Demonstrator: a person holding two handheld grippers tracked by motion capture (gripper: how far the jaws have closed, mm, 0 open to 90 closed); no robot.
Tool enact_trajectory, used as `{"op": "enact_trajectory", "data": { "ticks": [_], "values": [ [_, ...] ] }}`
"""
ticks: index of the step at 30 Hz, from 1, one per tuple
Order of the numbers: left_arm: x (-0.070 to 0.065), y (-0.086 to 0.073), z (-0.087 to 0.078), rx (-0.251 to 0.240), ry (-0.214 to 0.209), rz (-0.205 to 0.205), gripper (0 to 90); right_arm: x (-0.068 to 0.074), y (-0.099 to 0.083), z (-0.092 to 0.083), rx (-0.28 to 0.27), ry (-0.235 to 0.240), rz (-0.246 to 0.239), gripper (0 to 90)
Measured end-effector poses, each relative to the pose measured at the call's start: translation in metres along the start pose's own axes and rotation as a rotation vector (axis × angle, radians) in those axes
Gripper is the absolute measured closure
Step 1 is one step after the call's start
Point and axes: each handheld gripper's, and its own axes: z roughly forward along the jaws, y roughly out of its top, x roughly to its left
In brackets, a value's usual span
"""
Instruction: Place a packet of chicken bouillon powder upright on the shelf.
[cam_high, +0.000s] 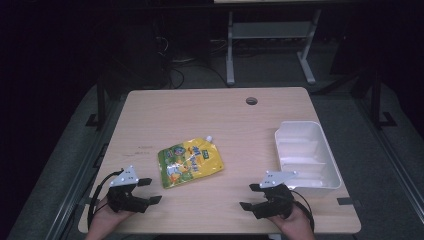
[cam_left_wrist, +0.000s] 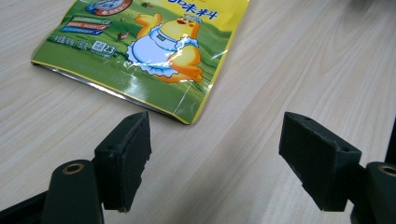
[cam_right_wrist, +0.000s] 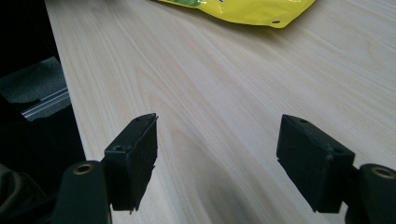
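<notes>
A yellow and green spouted pouch (cam_high: 189, 161) with a cartoon chick lies flat in the middle of the table; its lower corner (cam_left_wrist: 140, 56) shows just beyond my left jaws. My left gripper (cam_high: 150, 190) rests near the front left edge, open, nothing between its fingers (cam_left_wrist: 125, 158). Near the front right my right gripper (cam_high: 249, 196) is also open and empty, pointing left across bare wood, with the pouch's yellow edge (cam_right_wrist: 243, 11) far ahead of it.
A white plastic bin (cam_high: 306, 155) stands empty at the right side of the wooden table (cam_high: 210, 110), just behind my right hand. A cable hole (cam_high: 251, 101) sits near the far edge. Dark floor and table legs lie beyond.
</notes>
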Motion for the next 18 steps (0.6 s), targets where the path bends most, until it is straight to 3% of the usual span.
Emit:
{"op": "enact_trajectory", "data": {
  "ticks": [9, 14, 18],
  "values": [
    [0.0043, -0.0004, -0.0003, -0.007, 0.065, -0.030, 27.0, 0.0003, -0.0011, 0.0027, 0.025, 0.013, 0.000, 27.9],
    [0.0068, 0.0019, 0.0006, -0.007, 0.070, -0.035, 29.5, -0.0010, -0.0011, 0.0026, 0.019, 0.010, 0.010, 26.6],
    [0.0104, 0.0051, -0.0022, -0.035, 0.045, -0.053, 35.9, -0.0003, 0.0008, 0.0044, 0.027, 0.039, 0.033, 24.9]
  ]
}}
